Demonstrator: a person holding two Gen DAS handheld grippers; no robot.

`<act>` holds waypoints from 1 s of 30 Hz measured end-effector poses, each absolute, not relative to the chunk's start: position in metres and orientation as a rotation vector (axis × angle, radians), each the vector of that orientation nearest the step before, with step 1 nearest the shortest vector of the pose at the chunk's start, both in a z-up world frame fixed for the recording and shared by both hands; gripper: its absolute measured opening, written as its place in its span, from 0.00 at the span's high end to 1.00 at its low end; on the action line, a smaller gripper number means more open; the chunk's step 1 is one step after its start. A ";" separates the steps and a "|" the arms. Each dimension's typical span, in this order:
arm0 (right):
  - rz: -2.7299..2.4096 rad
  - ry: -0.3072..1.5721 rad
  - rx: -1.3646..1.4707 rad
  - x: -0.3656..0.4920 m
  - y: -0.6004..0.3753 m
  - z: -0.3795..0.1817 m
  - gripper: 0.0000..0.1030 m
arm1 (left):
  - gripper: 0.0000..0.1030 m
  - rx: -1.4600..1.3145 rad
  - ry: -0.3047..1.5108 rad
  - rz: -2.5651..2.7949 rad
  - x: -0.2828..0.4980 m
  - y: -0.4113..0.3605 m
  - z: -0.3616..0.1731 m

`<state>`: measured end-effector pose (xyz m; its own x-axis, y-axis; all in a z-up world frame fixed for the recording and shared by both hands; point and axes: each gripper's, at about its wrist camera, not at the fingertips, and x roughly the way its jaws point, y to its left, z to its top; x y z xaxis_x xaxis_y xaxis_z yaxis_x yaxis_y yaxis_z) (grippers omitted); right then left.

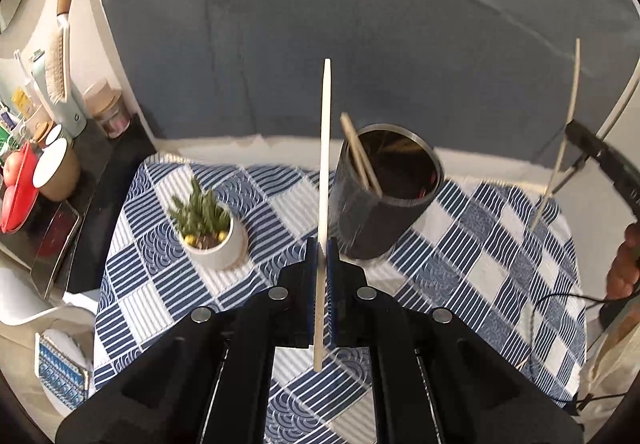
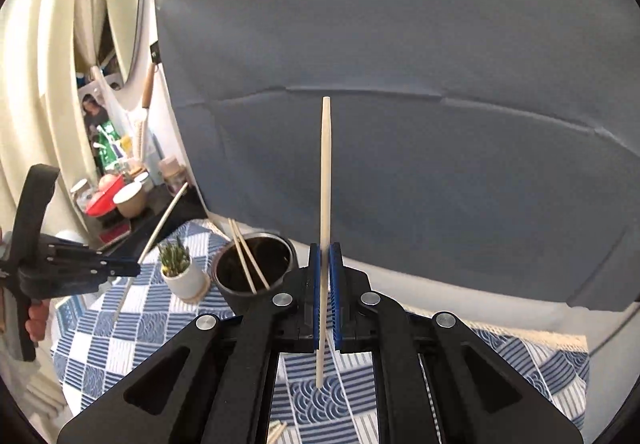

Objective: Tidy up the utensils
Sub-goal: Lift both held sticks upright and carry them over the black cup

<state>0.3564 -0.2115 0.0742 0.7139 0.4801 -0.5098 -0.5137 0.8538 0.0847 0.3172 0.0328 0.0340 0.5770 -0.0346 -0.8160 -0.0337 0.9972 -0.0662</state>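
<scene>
A small white round pot of spiky green plant (image 1: 210, 228) sits on the blue-and-white patterned cloth (image 1: 480, 244). The left gripper (image 1: 322, 256) clamps a slim pale chopstick (image 1: 325, 163) upright beside the dark metal cylinder (image 1: 384, 195) holding two more. The right gripper (image 2: 325, 264) pinches another chopstick (image 2: 325, 183).

Blue-white checked tablecloth (image 1: 160, 284); dark grey cup (image 1: 380, 211); pale chopsticks (image 1: 325, 163); white plant pot (image 1: 216, 248).
</scene>
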 end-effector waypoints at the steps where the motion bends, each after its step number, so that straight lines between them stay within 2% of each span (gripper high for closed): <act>1: 0.555 0.542 -0.064 0.359 -0.209 0.076 0.96 | 0.95 -0.084 0.949 -0.005 0.320 0.032 0.036; 23: 0.578 0.488 -0.064 0.390 -0.156 0.097 0.96 | 0.95 -0.133 0.797 -0.264 0.398 0.009 0.067; 30: 0.582 0.489 -0.027 0.405 -0.137 0.091 0.96 | 0.95 -0.114 0.770 -0.348 0.417 0.004 0.060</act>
<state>0.4049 -0.1367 0.0912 0.7247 0.5215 -0.4504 -0.5342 0.8381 0.1108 0.4168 0.0038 0.0595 0.6639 -0.3484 -0.6616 0.2658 0.9370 -0.2267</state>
